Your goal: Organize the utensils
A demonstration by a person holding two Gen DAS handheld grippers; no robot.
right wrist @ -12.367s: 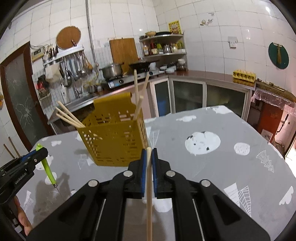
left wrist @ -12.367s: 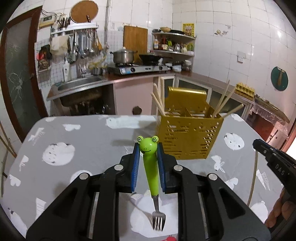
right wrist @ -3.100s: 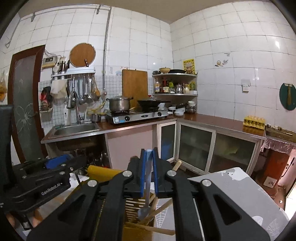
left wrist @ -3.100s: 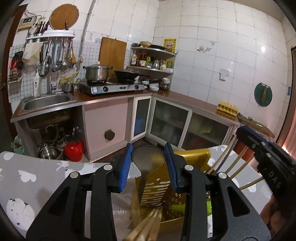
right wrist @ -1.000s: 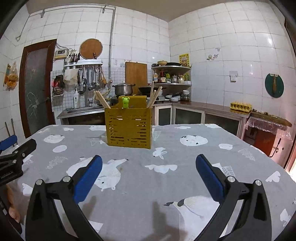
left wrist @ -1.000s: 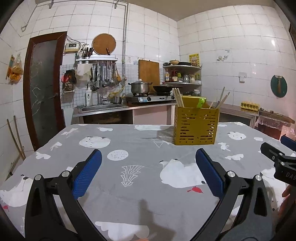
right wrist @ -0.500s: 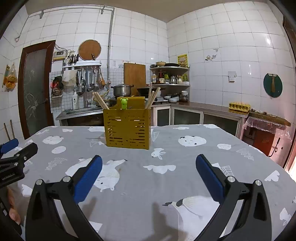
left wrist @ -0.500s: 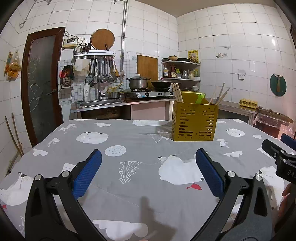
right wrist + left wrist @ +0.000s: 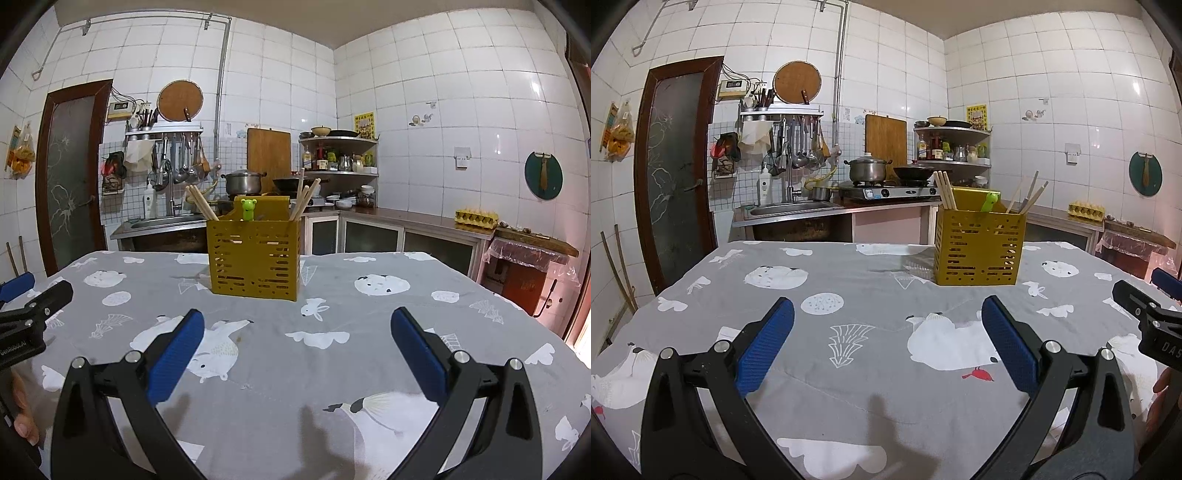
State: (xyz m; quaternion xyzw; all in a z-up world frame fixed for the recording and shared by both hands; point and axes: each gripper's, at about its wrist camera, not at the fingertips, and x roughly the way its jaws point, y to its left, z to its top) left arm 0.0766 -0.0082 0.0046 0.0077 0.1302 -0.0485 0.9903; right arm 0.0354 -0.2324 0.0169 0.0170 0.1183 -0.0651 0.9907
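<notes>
The left claw [image 9: 886, 343] is wide open and holds nothing. Its two blue pads [image 9: 764, 345] sit far apart, just over the grey cloth [image 9: 871, 373] on the table. The right claw [image 9: 295, 345] is wide open too, and it is empty.

Off to the right of the left claw, the tip of the right claw peeks in at the edge. Off to the left of the right claw, the tip of the left claw peeks in, with a bit of a hand [image 9: 22, 424] under it.

Far ahead of both claws stands the yellow basket [image 9: 254, 256]. It stands up straight on the cloth. It is ahead and to the right of the left claw, and ahead and a bit to the left of the right claw. Chopsticks [image 9: 201, 202] stick up out of it and lean out to the sides. A green frog fork [image 9: 248, 209] pokes up between them.

Behind the basket are the sink [image 9: 788, 208] and a pot [image 9: 867, 170] on the stove.
</notes>
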